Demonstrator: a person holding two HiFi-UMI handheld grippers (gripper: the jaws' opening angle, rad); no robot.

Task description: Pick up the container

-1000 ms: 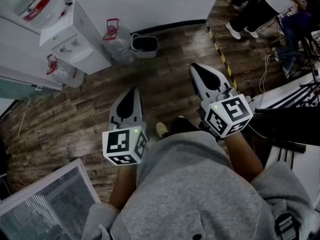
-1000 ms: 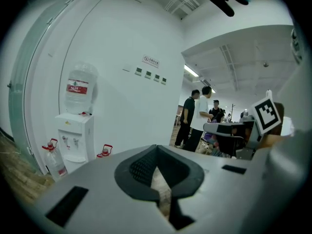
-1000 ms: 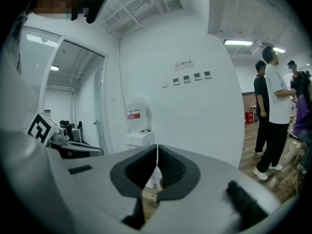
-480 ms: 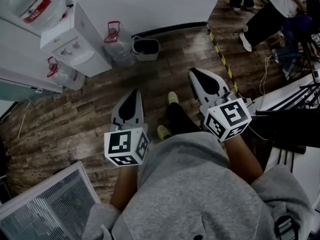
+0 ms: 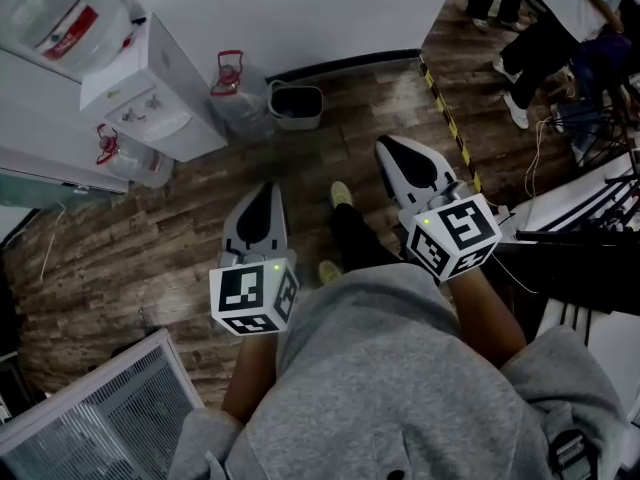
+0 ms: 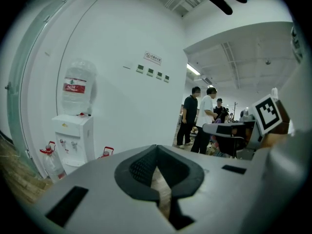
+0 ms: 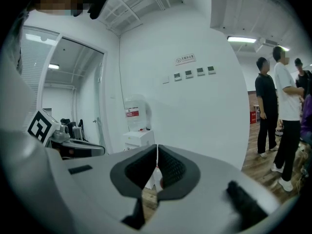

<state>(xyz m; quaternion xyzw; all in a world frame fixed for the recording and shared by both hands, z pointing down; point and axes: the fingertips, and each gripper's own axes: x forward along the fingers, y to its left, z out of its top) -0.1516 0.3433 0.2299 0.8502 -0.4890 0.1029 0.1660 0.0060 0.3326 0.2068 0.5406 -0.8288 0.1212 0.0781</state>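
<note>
I hold both grippers in front of my body while standing on a wooden floor. In the head view the left gripper and the right gripper point forward, both shut and empty. The left gripper view shows the left gripper with its dark pads meeting at the tip. The right gripper view shows the same for the right gripper. A small grey bin stands on the floor by the white wall, well ahead of both grippers. Beside it is a clear water jug with a red handle.
A white water dispenser with a bottle on top stands at the left, another jug beside it. A metal grille lies at the lower left. Yellow-black floor tape, cables and tables are at the right. People stand at the upper right.
I have stepped forward: one yellow shoe now shows ahead between the grippers. Bin, jugs and dispenser have shifted slightly down in the view. Both grippers stay shut, carried along with my body.
</note>
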